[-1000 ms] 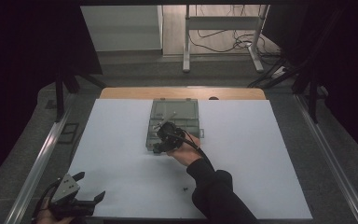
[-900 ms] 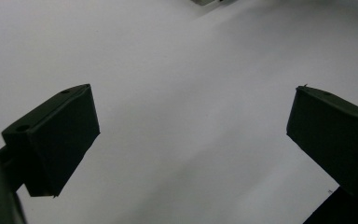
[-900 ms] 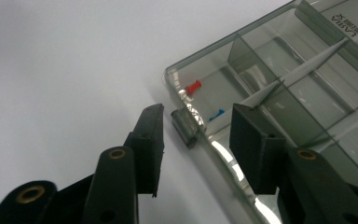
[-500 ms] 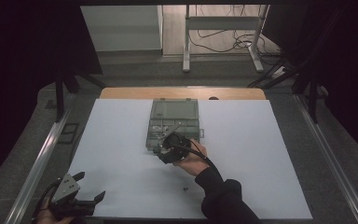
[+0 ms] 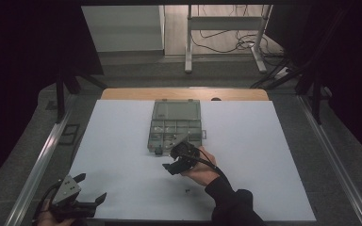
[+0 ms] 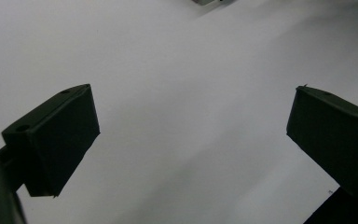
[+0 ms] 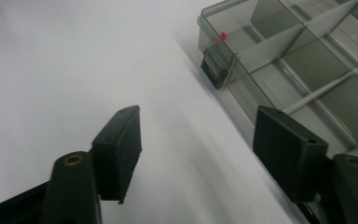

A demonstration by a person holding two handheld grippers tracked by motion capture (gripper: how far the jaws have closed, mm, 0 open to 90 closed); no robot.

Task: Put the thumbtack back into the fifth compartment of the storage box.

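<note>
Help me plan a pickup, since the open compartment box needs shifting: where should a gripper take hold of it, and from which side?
Probably the compartment box's near front wall, by its dark latch, coming from the person's side. That wall stands upright and thin, so jaws can straddle it. The right gripper, jaws apart and empty, is right there.

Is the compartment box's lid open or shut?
Open: the compartment box has its lid laid back flat beyond it, and the dividers stand uncovered.
</note>
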